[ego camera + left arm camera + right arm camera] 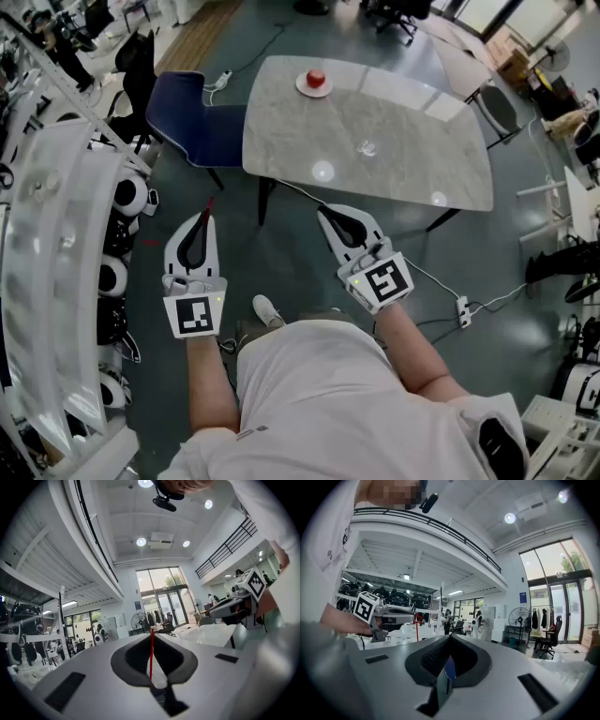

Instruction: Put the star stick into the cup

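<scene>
Left claw (152, 634) clamps star stick (151, 660), star end upward.

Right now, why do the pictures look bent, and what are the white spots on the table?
Left and right gripper views: wide lenses curve everything inside a black rim; the left claw and right claw blur up close. Head view: the table likely mirrors ceiling lamps.

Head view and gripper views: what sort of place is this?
Probably a robotics lab in an open hall: white robot-like units racked along the left, a mezzanine railing, and tall glass entrance doors.
</scene>
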{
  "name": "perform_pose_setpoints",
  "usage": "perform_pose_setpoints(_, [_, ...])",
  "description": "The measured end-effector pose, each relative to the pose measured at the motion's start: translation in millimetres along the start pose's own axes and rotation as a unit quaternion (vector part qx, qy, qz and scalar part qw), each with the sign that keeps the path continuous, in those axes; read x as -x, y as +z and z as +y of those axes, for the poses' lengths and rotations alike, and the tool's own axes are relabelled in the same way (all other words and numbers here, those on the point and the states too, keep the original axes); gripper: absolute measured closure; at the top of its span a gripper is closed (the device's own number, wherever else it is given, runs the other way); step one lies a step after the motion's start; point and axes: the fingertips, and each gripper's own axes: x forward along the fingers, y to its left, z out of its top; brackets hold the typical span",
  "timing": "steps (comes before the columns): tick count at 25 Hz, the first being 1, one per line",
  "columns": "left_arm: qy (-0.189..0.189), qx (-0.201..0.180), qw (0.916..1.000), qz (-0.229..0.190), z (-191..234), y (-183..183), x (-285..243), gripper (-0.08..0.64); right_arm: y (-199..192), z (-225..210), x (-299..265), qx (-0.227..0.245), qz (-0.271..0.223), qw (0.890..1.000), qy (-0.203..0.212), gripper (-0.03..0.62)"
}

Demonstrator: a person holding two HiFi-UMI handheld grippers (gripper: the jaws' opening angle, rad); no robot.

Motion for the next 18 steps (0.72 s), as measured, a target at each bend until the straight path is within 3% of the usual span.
perform_pose_setpoints(4, [-0.012, 0.0, 0.9999, 0.008, 28.2, -14.8, -0.5, 0.546, -4.6, 17.2, -30.2, 0.023, 0.015, 1.0, -0.001, 0.581])
perform_pose_setpoints(9, [-0.027, 0.014, 0.9995, 0.005, 62.3, -28.4, -7.1, 0.546, -17.2, 22.5, -63.4, 0.018, 0.04, 0.999, -0.019, 0.58])
perform_pose_setpoints(18, [-0.052, 0.031, 0.9976, 0.033, 89.5, -66.1, -69.4, 0.546, -48.6, -32.0, -106.7, -0.001, 0.082, 0.995, -0.052, 0.58])
